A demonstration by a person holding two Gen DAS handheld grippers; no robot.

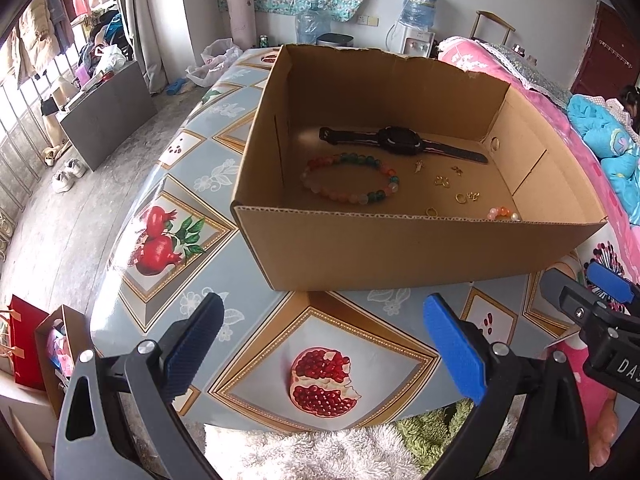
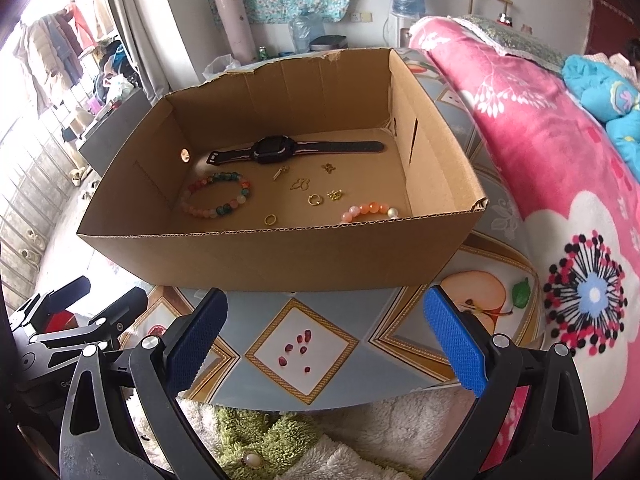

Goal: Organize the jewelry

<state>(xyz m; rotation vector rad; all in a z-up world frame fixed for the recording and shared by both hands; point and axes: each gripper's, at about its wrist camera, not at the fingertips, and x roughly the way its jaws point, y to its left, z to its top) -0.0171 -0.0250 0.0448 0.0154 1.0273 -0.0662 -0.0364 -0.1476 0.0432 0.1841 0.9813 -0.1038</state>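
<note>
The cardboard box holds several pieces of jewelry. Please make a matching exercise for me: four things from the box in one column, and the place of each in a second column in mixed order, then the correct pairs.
Places are as seen from the right wrist view.

Things
1. black wristwatch
2. multicoloured bead bracelet
3. pink bead bracelet
4. plain gold ring

Places in the cardboard box
A. near front wall, right side
B. near front wall, about the middle
C. left part of the floor
D. lying flat towards the back wall

Pairs: 1-D, 2-C, 3-A, 4-B
</note>
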